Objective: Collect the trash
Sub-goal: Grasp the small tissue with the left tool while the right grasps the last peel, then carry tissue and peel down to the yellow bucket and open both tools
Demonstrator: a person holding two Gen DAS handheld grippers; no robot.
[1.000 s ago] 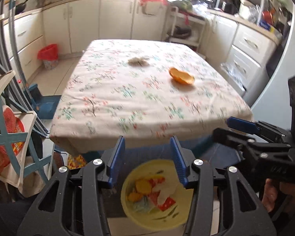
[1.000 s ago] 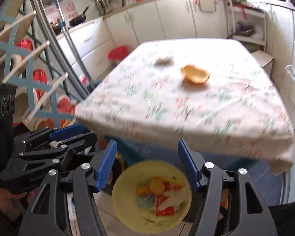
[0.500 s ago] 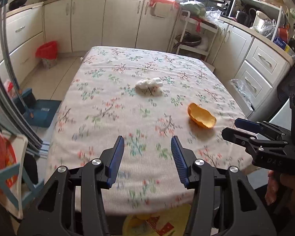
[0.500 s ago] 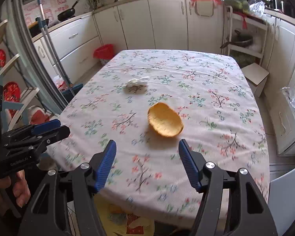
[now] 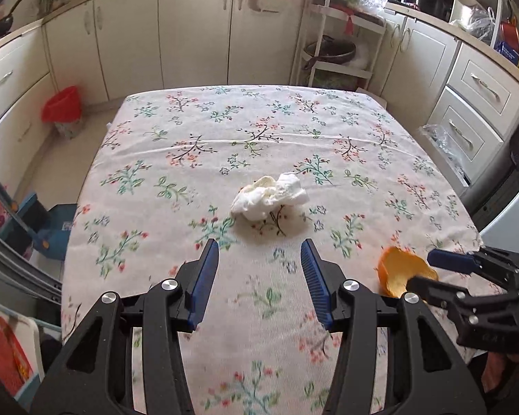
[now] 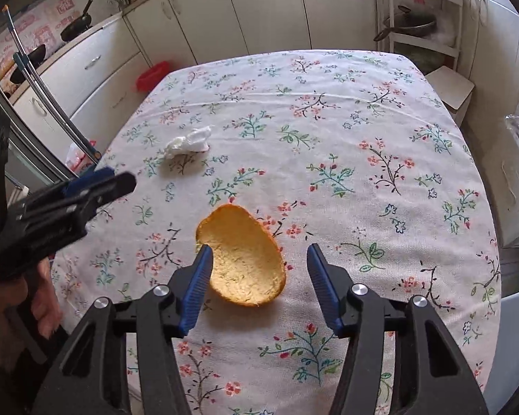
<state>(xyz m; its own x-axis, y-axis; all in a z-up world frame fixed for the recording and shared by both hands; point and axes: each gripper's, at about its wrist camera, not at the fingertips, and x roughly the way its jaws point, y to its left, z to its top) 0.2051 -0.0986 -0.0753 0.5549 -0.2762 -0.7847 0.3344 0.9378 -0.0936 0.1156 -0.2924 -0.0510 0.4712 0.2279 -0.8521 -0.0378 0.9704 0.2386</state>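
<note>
Nothing gripped yet: crumpled white tissue (image 5: pixel 269 197) mid-tabletop, orange peel half (image 6: pixel 243 263) probably near front-right edge; left gripper (image 5: pixel 260 269) and right gripper (image 6: pixel 259 273) both wide.

Floral tablecloth (image 5: pixel 176 159), cream cabinets (image 5: pixel 190 34)

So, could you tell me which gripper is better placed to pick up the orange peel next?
Right. The right gripper is open with the peel between its fingers; the left gripper faces the tissue instead.
</note>
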